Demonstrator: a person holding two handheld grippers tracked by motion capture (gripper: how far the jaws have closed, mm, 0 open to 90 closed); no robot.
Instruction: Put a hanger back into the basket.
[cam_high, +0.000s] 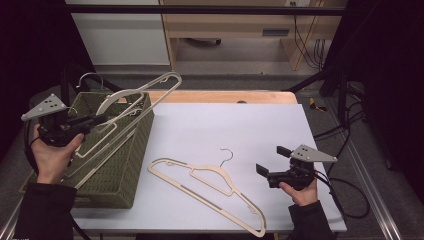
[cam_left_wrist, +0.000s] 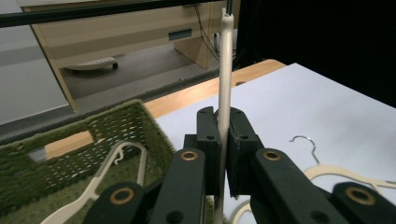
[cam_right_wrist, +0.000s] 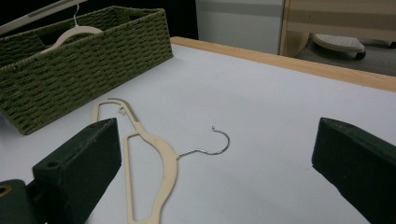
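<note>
My left gripper (cam_high: 97, 120) hovers over the green woven basket (cam_high: 142, 125) at the table's left, shut on the thin bar of a cream hanger (cam_high: 156, 94). In the left gripper view that bar (cam_left_wrist: 225, 70) runs upright between the closed pads (cam_left_wrist: 208, 135). The held hanger slants up and to the right above the basket. Another cream hanger (cam_high: 119, 98) lies inside the basket. A third cream hanger (cam_high: 210, 185) with a metal hook lies flat on the white table. My right gripper (cam_high: 271, 160) stands open to the right of it, nothing between its jaws; this hanger (cam_right_wrist: 149, 144) lies ahead of them.
The basket (cam_right_wrist: 93, 60) takes up the table's left side. A wooden strip (cam_high: 225, 96) borders the far edge of the white tabletop (cam_high: 240, 130). Beyond are wooden furniture and cables on the floor.
</note>
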